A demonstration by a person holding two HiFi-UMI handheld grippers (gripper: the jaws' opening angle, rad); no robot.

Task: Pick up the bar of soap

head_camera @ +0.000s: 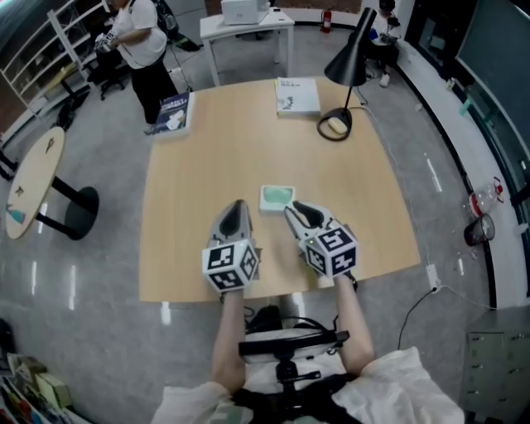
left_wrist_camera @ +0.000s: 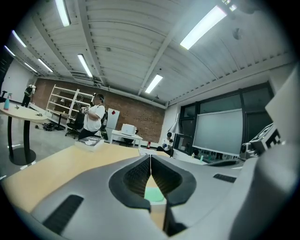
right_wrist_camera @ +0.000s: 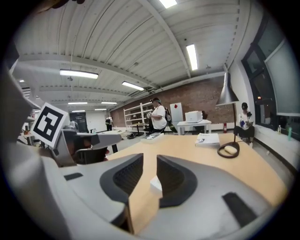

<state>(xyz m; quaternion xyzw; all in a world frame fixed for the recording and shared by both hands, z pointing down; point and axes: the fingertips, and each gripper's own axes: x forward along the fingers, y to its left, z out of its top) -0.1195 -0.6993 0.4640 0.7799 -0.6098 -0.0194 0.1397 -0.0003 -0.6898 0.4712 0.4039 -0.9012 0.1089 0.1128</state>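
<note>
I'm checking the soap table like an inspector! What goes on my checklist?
Surface: light wooden table.
Job's things: pale green bar of soap, lying just ahead of both tools, untouched.
Clutter: two books and a black lamp at the far edge.
Grippers: left tool shut, empty; right tool open, empty.
Cables: one cable on the floor, right of the table.
Surroundings: person standing far left; white table behind; round table left.

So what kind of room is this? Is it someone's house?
Probably not a house: it looks like an office or lab workroom. There are long strip lights on the ceiling, open shelves by a brick wall, and a printer on a white table.
</note>
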